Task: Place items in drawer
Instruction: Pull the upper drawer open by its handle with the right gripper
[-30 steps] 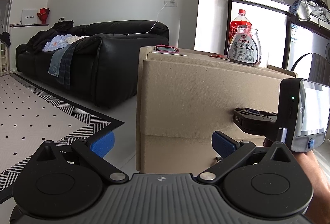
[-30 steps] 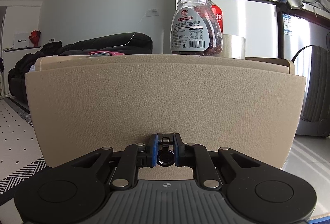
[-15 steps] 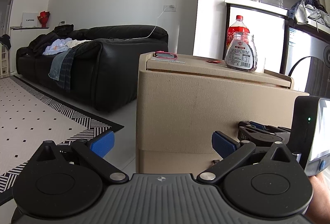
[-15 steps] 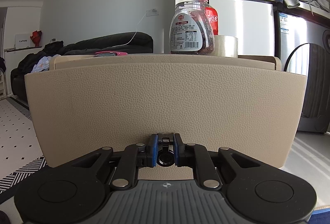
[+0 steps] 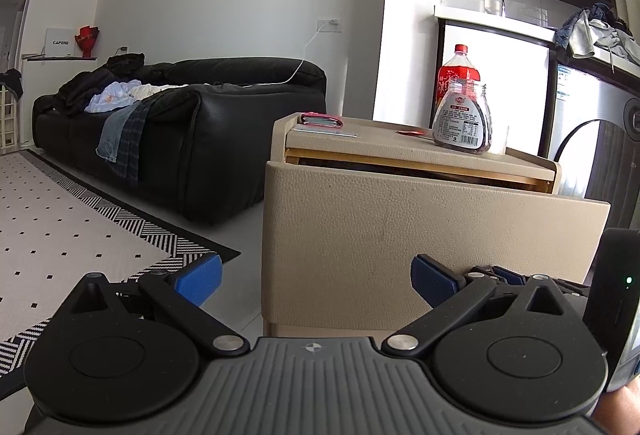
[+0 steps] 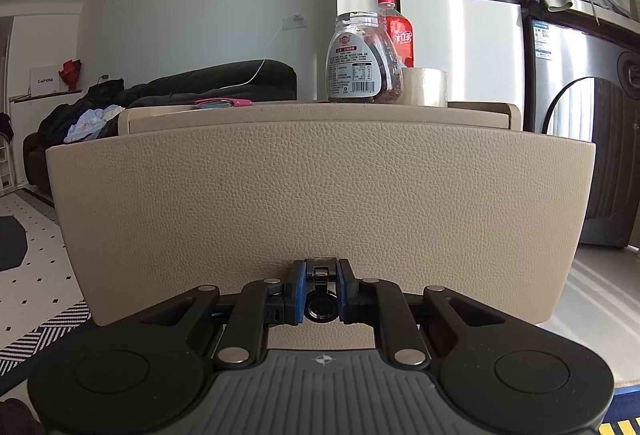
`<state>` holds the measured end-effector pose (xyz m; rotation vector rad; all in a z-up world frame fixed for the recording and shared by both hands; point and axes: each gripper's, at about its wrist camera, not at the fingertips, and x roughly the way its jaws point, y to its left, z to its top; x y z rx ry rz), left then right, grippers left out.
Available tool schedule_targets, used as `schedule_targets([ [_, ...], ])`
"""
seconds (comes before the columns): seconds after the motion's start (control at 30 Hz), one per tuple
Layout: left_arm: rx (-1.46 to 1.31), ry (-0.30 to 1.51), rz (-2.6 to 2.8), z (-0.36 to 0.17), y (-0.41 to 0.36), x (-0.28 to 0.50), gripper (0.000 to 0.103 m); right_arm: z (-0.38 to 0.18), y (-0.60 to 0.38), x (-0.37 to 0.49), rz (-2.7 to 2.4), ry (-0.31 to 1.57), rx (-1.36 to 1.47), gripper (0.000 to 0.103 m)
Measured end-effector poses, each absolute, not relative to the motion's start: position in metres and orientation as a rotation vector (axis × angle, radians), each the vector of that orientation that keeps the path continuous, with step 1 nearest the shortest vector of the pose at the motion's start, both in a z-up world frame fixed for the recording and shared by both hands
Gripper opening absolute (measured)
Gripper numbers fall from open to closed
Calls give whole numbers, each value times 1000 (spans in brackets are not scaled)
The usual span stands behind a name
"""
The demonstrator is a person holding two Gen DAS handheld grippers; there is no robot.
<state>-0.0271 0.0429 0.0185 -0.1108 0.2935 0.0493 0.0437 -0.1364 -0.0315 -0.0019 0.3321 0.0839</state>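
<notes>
A beige leather-look cabinet has its top drawer [image 5: 420,231] pulled part way out, leaving a dark gap under the top. My right gripper [image 6: 320,293] is shut on the drawer's small dark handle [image 6: 320,309] at the drawer front [image 6: 320,195]. Off to the cabinet's left front, my left gripper [image 5: 316,277] stands open with nothing between its blue fingers. On the cabinet top stand a clear jar [image 5: 462,117] of dark contents, a red soda bottle [image 5: 456,75], a tape roll [image 6: 425,87], a pink flat item [image 5: 322,119] and a small red item [image 5: 412,132].
A black sofa [image 5: 192,139] draped with clothes stands to the left behind a black-and-white patterned rug [image 5: 80,227]. A fridge and a washing machine [image 6: 592,155] stand behind the cabinet on the right. The person's hand [image 5: 616,411] holds the right gripper.
The drawer has slid out from the cabinet, drawn by my right gripper on its handle. Both grippers have moved back, and a gap now shows above the drawer front.
</notes>
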Motion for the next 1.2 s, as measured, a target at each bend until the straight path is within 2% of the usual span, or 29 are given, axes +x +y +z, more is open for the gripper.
schedule_targets([
  [1.2,-108,282,29,29,40,-54,103,-24,-140,-25,74,364,36,17],
])
